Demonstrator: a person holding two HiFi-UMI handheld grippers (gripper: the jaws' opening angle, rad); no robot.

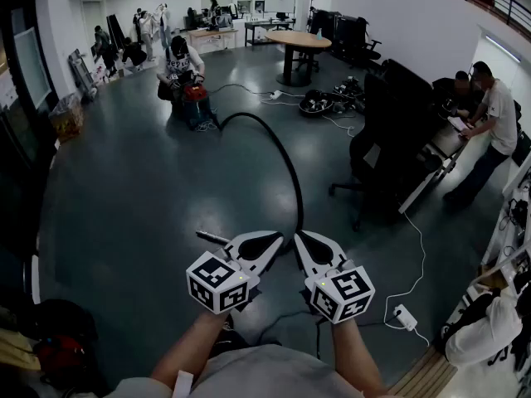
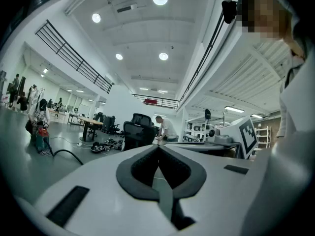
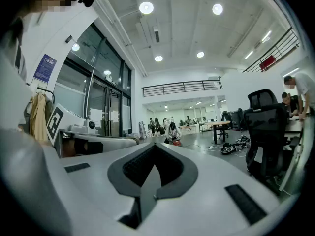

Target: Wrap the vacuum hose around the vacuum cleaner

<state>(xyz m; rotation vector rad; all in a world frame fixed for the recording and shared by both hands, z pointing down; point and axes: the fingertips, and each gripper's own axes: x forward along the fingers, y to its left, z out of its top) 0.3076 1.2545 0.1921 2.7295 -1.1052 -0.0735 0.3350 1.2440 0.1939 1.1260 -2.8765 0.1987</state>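
The red and teal vacuum cleaner stands far off on the grey floor, with a person crouched behind it. Its black hose arcs from it across the floor toward me and ends between my two grippers. My left gripper and right gripper are held level side by side above the floor, both shut and holding nothing. The left gripper view shows shut jaws, with the vacuum cleaner and hose far to the left. In the right gripper view the jaws are shut too, the vacuum cleaner small beyond them.
A short dark rod lies on the floor by the left gripper. A black office chair and desk stand at right, with a person beside them. A white power strip and cable lie at lower right. A round table stands far back.
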